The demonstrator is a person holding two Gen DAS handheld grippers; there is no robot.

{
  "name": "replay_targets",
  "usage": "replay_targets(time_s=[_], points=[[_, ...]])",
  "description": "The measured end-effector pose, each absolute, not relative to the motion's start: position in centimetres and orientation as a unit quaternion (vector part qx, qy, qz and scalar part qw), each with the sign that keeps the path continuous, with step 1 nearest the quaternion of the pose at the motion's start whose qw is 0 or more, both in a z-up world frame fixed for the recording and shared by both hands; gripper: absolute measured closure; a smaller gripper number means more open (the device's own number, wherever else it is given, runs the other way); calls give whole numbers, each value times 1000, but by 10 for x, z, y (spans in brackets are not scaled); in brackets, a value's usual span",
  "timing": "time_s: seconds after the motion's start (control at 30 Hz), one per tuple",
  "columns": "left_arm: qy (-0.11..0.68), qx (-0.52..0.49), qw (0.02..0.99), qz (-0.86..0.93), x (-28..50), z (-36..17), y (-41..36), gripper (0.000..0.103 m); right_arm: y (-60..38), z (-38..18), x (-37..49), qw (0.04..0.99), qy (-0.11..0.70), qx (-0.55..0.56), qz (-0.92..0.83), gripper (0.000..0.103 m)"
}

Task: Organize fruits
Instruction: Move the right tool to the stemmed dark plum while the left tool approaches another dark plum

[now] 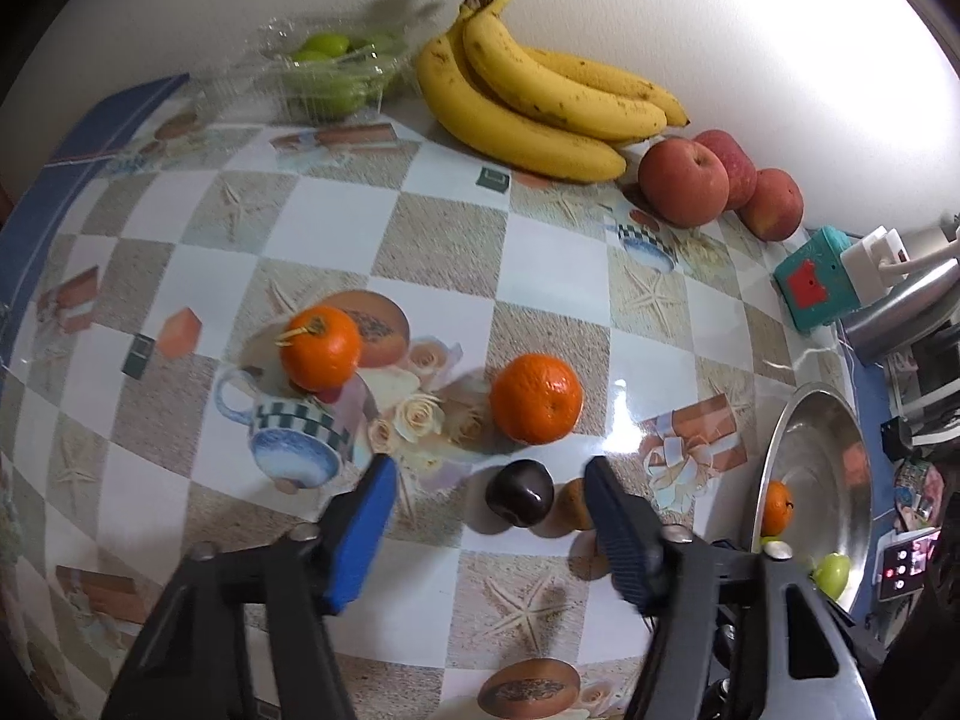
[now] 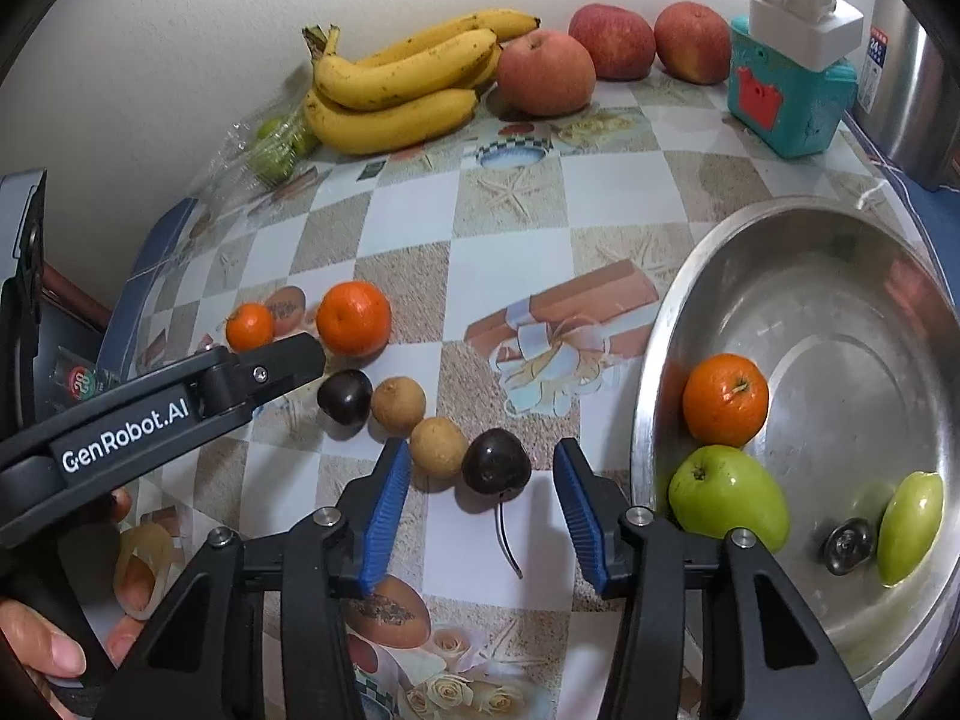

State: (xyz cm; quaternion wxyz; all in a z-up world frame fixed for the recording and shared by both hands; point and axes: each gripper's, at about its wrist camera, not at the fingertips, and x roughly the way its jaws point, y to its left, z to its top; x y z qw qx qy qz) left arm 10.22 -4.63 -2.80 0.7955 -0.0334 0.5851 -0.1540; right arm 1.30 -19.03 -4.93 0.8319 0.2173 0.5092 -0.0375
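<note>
Blue-padded right tool hangs over the counter with its jaws partway apart, nothing gripped: one dark cherry and a brown longan sit loose between the pads, not touched. Left tool is the same story, jaws partly apart around a second cherry, with the other longan half hidden behind its right finger; no contact that I can see.

Counting outward: two cherries, two longans, two loose oranges on the counter, and a third orange in the steel bowl along with two green apples. At the back by the wall there's one banana bunch, three red apples, and a clear plastic tray of green fruit, too blurry to count. A teal box with a white plug on top and a steel flask crowd the far right corner near the bowl.
</note>
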Motion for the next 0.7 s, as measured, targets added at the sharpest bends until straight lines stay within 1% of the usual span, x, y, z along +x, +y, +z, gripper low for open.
replay_targets(time_s=[0.03, 0.1, 0.17, 0.4, 0.5, 0.6, 0.67, 0.7], points=[[588, -39, 792, -155, 102, -30, -46, 44, -191, -51, 13, 830, 511, 220, -37, 54], [594, -46, 788, -159, 103, -33, -46, 44, -192, -52, 13, 828, 512, 225, -36, 54], [596, -46, 786, -159, 103, -35, -48, 49, -193, -53, 12, 826, 515, 225, -35, 54], [607, -60, 775, -166, 103, -42, -50, 53, -197, -57, 11, 820, 519, 240, -34, 54], [610, -64, 772, -164, 104, -45, -49, 57, -197, -59, 11, 818, 520, 244, -32, 59], [612, -69, 770, -164, 105, -46, -48, 60, -198, -61, 11, 817, 519, 249, -32, 60], [614, -71, 768, -167, 105, -47, -48, 65, -198, -61, 12, 816, 518, 253, -31, 60], [615, -72, 767, -168, 105, -47, -49, 66, -199, -62, 12, 816, 518, 255, -31, 60]])
